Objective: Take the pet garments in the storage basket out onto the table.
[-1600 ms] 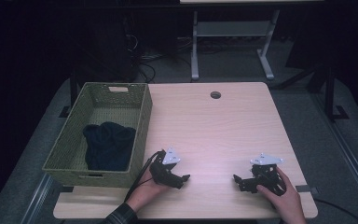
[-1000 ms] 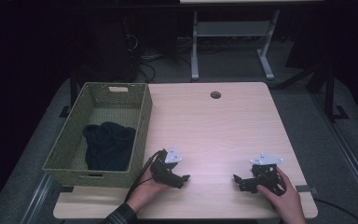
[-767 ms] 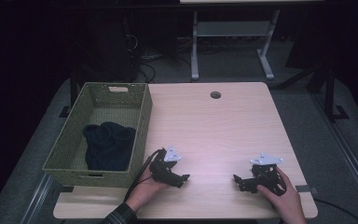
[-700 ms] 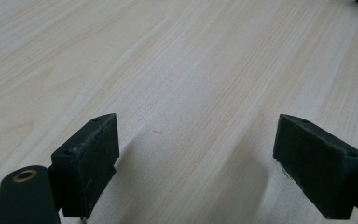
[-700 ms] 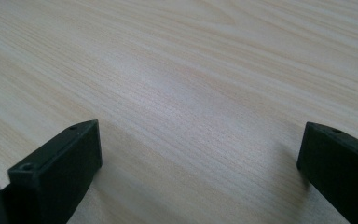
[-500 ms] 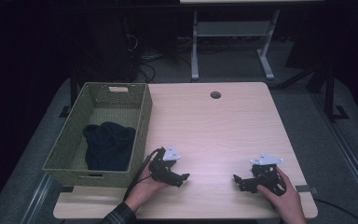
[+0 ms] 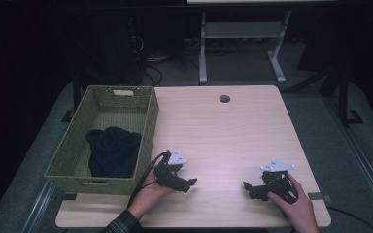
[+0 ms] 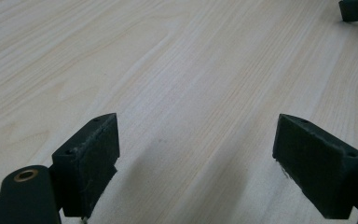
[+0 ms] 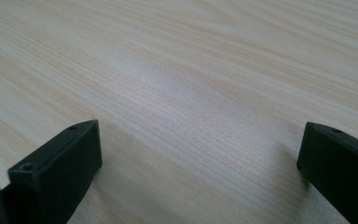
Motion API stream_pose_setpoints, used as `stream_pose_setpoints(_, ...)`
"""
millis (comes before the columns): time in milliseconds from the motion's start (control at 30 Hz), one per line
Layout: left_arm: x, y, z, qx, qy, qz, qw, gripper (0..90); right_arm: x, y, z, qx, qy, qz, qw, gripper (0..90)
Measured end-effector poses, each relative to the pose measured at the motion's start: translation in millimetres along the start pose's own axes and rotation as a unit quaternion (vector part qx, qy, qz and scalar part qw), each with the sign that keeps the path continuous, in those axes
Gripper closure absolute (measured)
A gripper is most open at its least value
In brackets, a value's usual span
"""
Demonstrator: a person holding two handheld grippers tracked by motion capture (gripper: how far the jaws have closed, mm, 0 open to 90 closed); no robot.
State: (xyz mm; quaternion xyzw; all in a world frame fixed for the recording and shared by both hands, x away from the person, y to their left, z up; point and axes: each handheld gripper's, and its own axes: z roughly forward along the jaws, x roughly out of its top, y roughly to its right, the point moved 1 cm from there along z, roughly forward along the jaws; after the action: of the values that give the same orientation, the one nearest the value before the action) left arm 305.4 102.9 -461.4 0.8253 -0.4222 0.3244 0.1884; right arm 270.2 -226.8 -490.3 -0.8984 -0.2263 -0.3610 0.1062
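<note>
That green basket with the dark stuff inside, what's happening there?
A person holds the left gripper and the right gripper low over the pale wooden table, both open and holding nothing. The dark blue cloth lies bunched inside the green woven basket, beside the left gripper. Nothing touches it.

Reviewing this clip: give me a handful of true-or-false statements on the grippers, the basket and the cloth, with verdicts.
1. The left gripper has its jaws open with nothing between them. True.
2. The right gripper is clamped on the dark cloth. False: its jaws are open above bare table.
3. The dark cloth lies inside the green basket. True.
4. The basket stands at the table's right edge. False: it stands at the left edge.
5. Both grippers are near the table's near edge. True.
</note>
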Motion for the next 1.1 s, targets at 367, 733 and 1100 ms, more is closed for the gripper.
stream_pose_setpoints(367, 7.7, -3.4, -5.0, 0.001, 0.009, -0.002, 1.0000, 14.2, 0.0, 0.2, 0.0, 0.000, 0.000, -0.001, 1.0000, 0.0)
stream_pose_setpoints(733, 15.8, -2.0, -8.6, -0.003, 0.013, 0.009, 0.9999, 14.2, 0.0, 0.0, 0.1, 0.000, 0.000, 0.000, 1.0000, 0.0)
stream_pose_setpoints(1100, 26.9, -5.7, -17.2, -0.004, 0.021, 0.008, 0.9997, 14.1, 0.0, 0.1, 0.0, 0.000, 0.000, 0.000, 1.0000, 0.0)
